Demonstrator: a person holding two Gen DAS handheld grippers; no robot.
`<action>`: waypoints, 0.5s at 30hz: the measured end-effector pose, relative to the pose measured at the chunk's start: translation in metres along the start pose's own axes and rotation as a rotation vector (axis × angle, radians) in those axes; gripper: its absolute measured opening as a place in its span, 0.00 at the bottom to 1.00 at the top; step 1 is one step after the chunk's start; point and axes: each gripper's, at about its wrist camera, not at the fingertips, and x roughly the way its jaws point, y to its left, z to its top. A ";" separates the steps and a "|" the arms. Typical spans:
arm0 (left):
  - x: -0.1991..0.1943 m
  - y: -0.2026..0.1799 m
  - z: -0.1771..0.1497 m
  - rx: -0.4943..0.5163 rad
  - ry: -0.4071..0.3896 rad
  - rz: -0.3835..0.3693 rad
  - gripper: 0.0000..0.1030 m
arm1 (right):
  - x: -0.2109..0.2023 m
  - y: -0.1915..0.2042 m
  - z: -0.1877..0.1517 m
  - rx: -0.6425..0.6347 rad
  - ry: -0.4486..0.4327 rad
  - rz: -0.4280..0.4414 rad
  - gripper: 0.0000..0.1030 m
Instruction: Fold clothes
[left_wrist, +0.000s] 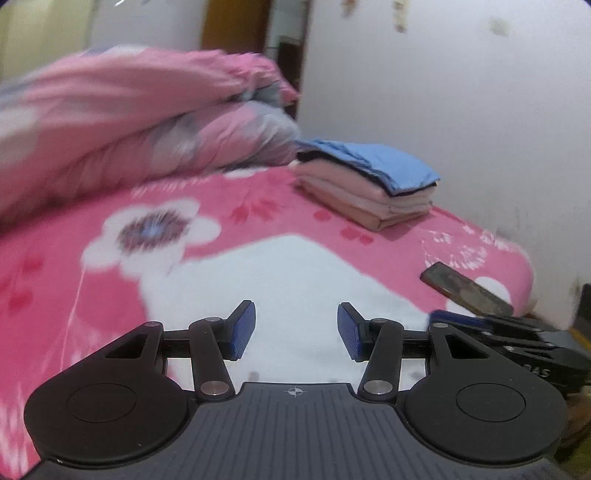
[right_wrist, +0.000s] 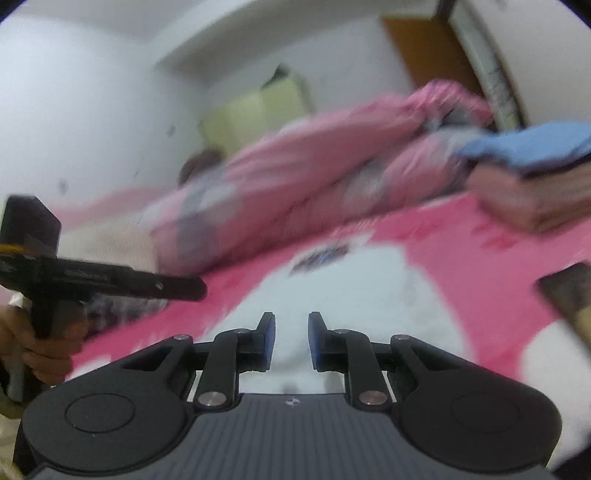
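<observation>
Folding is sitting between garments, by my reading: the left tool (left_wrist: 295, 330) and the right tool (right_wrist: 291, 341) are both hovering with jaws apart and gripping nothing, low over the pink floral bed (left_wrist: 55, 280). The folded stack (left_wrist: 369, 184) is resting well ahead near the wall, beside the bunched quilt (left_wrist: 129, 122). The next move probably calls for finding and gripping an unfolded garment, though none is showing clearly here.
</observation>
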 end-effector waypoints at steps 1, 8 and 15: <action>0.013 -0.008 0.007 0.042 0.007 0.004 0.47 | -0.003 -0.006 0.001 0.011 -0.011 -0.037 0.19; 0.110 -0.020 0.052 0.059 0.168 -0.002 0.48 | -0.015 -0.055 0.001 0.193 -0.031 -0.087 0.25; 0.207 -0.008 0.078 -0.049 0.418 0.057 0.48 | -0.003 -0.058 -0.007 0.153 0.018 -0.006 0.34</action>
